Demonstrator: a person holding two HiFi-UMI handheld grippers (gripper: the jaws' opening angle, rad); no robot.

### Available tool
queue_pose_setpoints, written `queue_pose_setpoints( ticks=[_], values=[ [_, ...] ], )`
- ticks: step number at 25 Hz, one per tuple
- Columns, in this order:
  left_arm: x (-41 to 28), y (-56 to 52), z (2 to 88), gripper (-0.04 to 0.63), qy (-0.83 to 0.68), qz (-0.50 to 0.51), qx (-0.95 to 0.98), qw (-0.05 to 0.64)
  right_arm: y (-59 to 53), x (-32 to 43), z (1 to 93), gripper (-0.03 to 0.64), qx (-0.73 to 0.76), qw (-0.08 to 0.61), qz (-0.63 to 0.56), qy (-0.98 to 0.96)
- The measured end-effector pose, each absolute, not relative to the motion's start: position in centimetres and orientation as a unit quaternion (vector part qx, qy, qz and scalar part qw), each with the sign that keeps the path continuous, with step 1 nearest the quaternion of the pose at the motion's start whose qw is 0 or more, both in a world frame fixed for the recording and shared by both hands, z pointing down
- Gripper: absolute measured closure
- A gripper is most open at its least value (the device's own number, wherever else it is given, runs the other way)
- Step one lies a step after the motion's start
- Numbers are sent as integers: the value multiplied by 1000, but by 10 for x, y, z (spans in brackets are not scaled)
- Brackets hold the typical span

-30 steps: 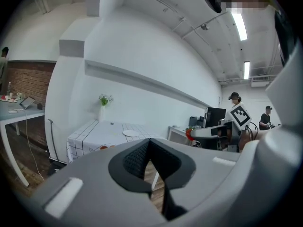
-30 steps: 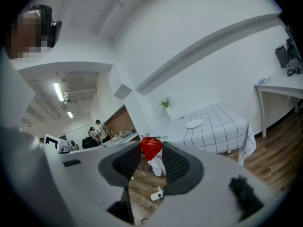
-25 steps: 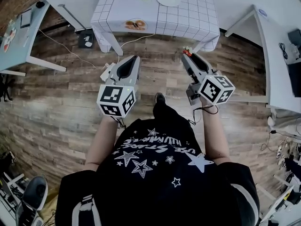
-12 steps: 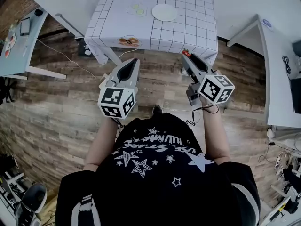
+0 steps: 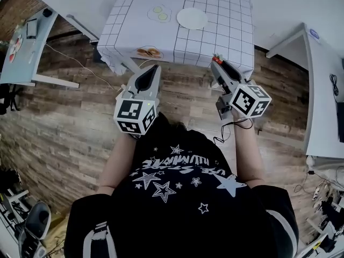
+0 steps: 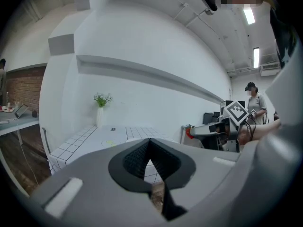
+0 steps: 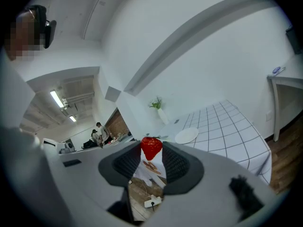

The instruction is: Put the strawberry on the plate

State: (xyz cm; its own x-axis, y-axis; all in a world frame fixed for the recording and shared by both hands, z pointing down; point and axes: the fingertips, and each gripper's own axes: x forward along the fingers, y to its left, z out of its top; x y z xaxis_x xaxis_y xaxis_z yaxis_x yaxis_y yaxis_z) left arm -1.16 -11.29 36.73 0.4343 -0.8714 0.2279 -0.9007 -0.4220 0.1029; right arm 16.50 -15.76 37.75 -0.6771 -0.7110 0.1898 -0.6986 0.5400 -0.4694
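Our right tongs (image 5: 216, 63) hold the strawberry (image 7: 151, 147) pinched by its sides at their tips. It is light, soft and easily bruised, we judge, so a gentle squeeze suffices. The plate (image 5: 192, 18) lies ahead of them on the table (image 5: 231, 36). Our left tongs (image 5: 155, 67) are together, empty.

- The left gripper (image 5: 156, 67) is held out ahead of the body, its jaws met at the tips with nothing between them
- The right gripper (image 5: 216, 62) is held alongside, clamped on a strawberry (image 7: 151, 148)
- Both forearms are stretched forward
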Motion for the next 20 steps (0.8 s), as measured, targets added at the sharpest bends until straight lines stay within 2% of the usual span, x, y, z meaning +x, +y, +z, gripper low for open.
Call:
queue_pose_setpoints(
  ticks=[11,20],
  values=[
    [-8,-164,390,586,-491,58,862,109,-187,178,390,468,-446,2,-250,859],
    [-40,-233,397,586,-472,52,873,112,-237,151,403,468,-472,-6,-256,843]
  ],
)
